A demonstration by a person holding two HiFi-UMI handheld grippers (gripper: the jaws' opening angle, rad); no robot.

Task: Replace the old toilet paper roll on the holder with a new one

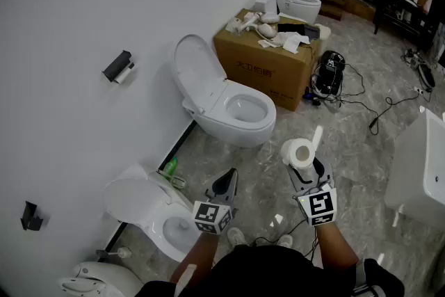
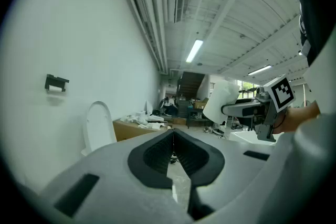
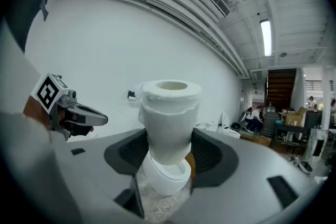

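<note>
at right gripper [image 3: 168,155], roll [image 3: 169,115] upright

A white toilet [image 1: 229,108] with its lid up stands mid-frame on the grey floor [image 1: 348,149]. A cluttered cardboard box [image 1: 268,66] sits at upper centre. Another toilet [image 1: 149,209] is at lower left, with a green bottle [image 1: 170,166] between the two toilets.

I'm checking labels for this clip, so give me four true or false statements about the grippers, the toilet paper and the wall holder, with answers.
1. The right gripper has its jaws shut on a white toilet paper roll. True.
2. The left gripper has its jaws wide open. False: they are shut, with nothing between them.
3. The black wall-mounted holder is bare. False: a white roll sits on it.
4. The white toilet beside the brown cardboard box has its lid raised. True.
</note>
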